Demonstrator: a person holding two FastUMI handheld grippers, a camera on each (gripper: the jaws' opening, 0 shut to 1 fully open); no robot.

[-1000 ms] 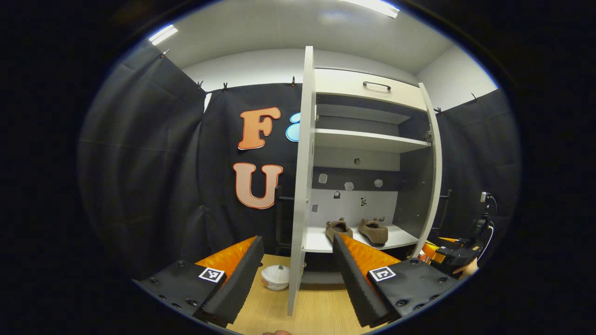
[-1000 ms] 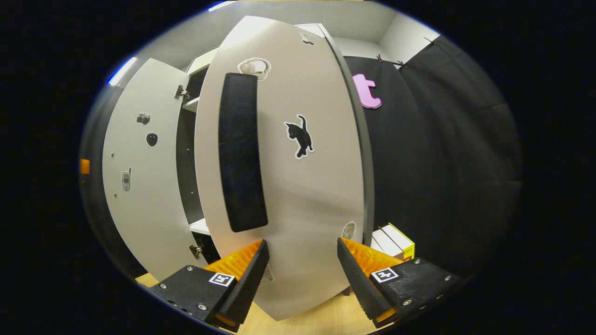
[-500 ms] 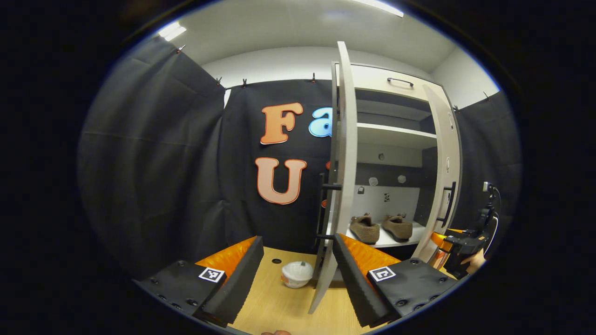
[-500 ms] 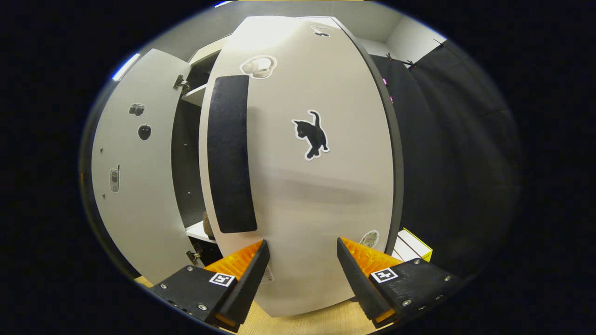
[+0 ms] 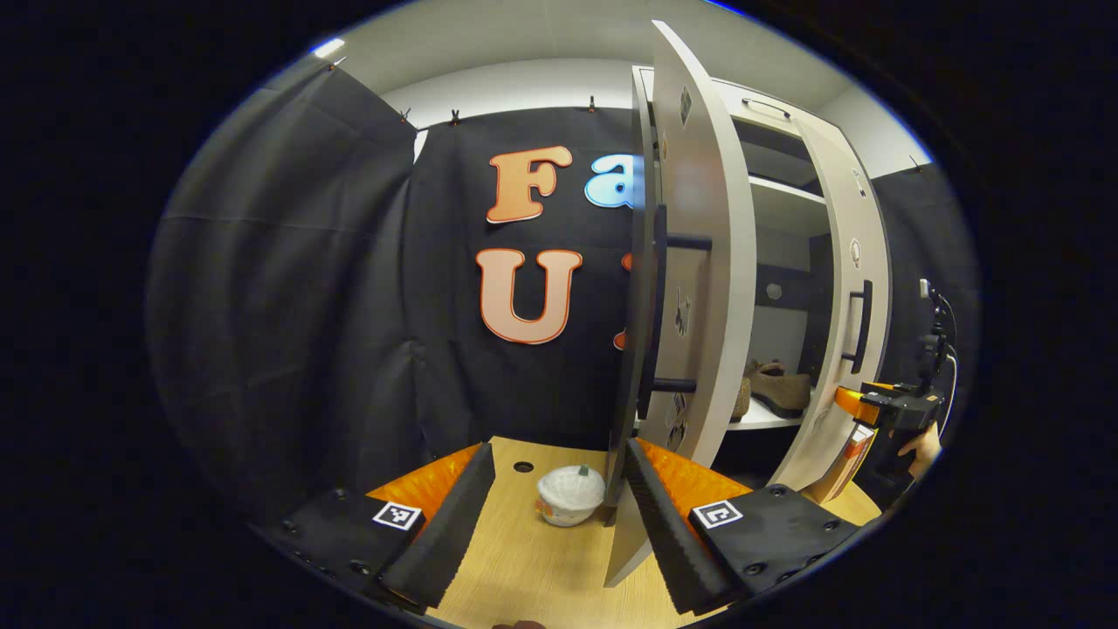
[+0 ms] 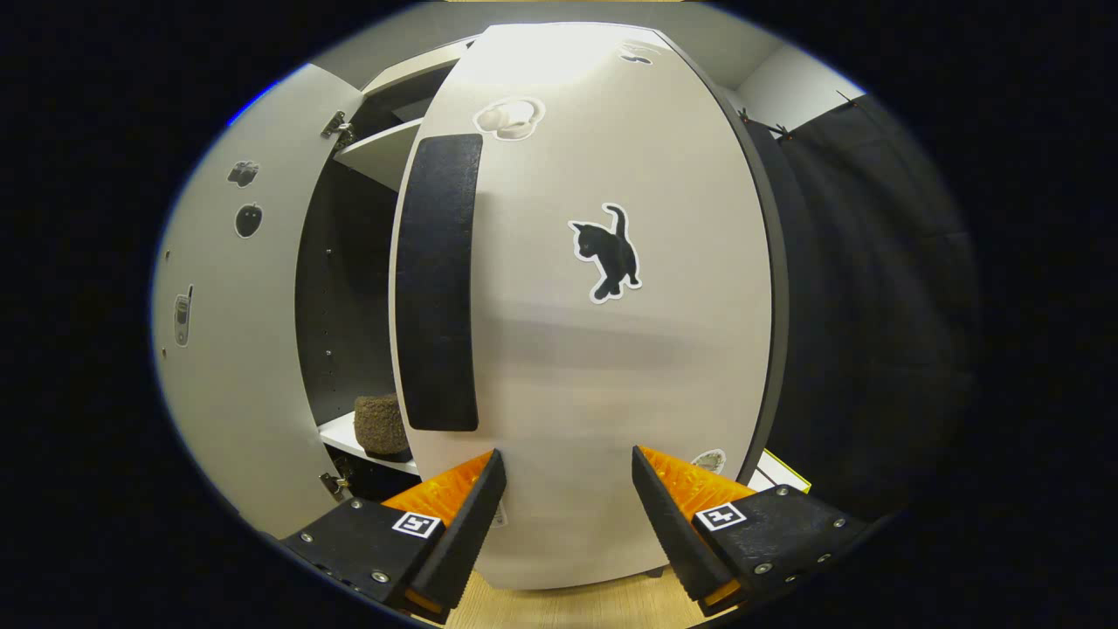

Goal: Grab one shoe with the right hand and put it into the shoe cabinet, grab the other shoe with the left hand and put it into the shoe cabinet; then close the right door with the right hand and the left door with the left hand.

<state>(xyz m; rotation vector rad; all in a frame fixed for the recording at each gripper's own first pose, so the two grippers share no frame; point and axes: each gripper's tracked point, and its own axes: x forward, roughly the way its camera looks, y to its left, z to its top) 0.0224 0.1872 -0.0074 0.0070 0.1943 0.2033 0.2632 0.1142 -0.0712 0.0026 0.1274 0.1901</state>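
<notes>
In the left gripper view, the left gripper (image 5: 559, 515) hangs with its jaws wide and nothing between them, low over the wooden table (image 5: 524, 577). A small white bowl (image 5: 570, 495) sits on the table near its back edge, just beside the foot of the left door (image 5: 694, 288). That door stands half open, its dark bar handle (image 5: 659, 306) facing the gripper. Past it, on the cabinet's bottom shelf (image 5: 769, 419), lies a brown shoe (image 5: 780, 389); a second one beside it is mostly hidden by the door, so it can only be guessed at. Farther off, the right gripper (image 5: 878, 404) is held by a hand against the right door (image 5: 852, 306).

In the right gripper view, the right gripper (image 6: 563, 515) is also spread wide, gripping nothing, its fingertips close to or touching the door's lower face; which one cannot be told. The right door (image 6: 594, 367) carries a cat sticker (image 6: 607, 259) and a long dark handle (image 6: 437, 279). The heel of a shoe (image 6: 380, 425) shows on the shelf in the gap.

Both doors look stiff, flat and light on their hinges, likely smooth-faced. A flat push near the free edge should swing each shut; the bar handle gives surer purchase.
</notes>
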